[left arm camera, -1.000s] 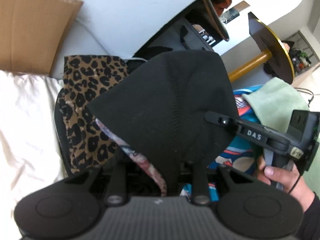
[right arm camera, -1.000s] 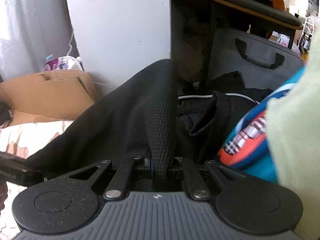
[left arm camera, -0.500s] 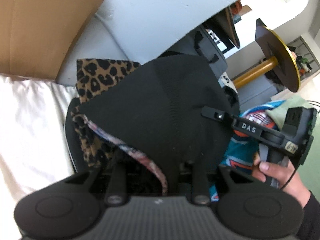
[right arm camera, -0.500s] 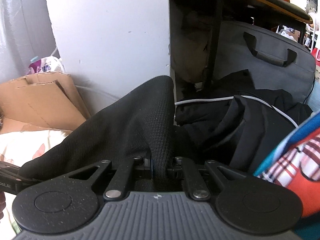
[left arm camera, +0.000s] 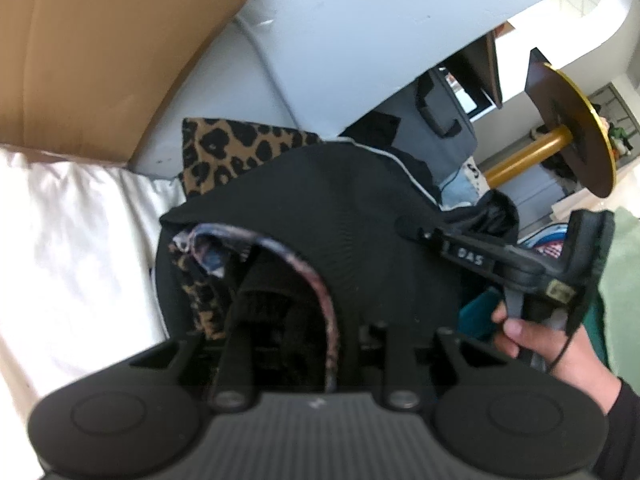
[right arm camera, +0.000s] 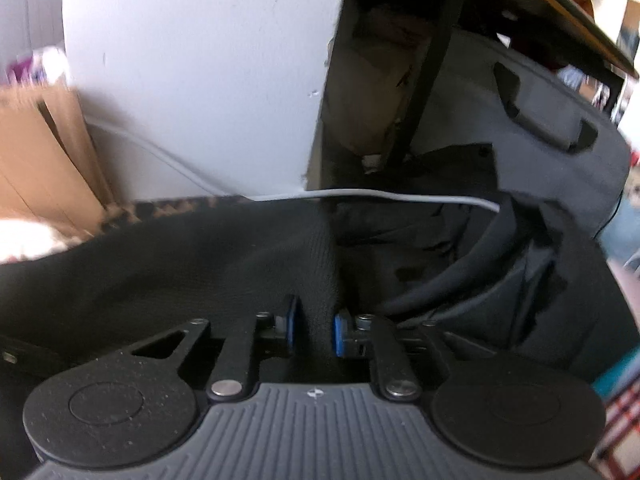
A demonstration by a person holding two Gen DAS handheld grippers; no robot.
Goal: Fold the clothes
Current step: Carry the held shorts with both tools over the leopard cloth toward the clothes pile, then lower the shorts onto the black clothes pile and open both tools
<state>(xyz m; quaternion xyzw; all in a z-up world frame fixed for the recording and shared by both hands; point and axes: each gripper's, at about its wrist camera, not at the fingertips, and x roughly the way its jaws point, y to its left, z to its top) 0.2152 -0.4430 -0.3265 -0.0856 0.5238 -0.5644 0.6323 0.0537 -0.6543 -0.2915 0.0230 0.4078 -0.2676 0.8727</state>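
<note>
So, left wrist view, left to right: white sheet [left arm camera: 68,232] along the left edge, cardboard box [left arm camera: 100,48] above it, pale wall [left arm camera: 352,32] behind. A leopard-print garment [left arm camera: 236,148] lies against the wall's foot, partly covered by the black knit garment [left arm camera: 352,224]. That black garment is draped over the left gripper [left arm camera: 312,320]; its fingers are hidden under the cloth, but a bunched fold plus a floral patterned edge [left arm camera: 296,268] runs down between the linkages, so it reads as pinching the garment. Further right, the right gripper [left arm camera: 408,226] reaches in, its finger touching the black cloth's right edge, held by a hand [left arm camera: 560,344] in a black sleeve. A gold-rimmed round table [left arm camera: 576,128] stands behind, and a pale green cloth [left arm camera: 624,280] sits at the far right.

Right wrist view: cardboard left, the black knit spread across the lower middle. The blue pads [right arm camera: 289,322] have just been parting; a ridge of the knit stands between them, the left pad clear of it, grip released. White cable [right arm camera: 400,194] crosses above, dark jacket [right arm camera: 460,252] and grey bag [right arm camera: 560,136] to the right.
</note>
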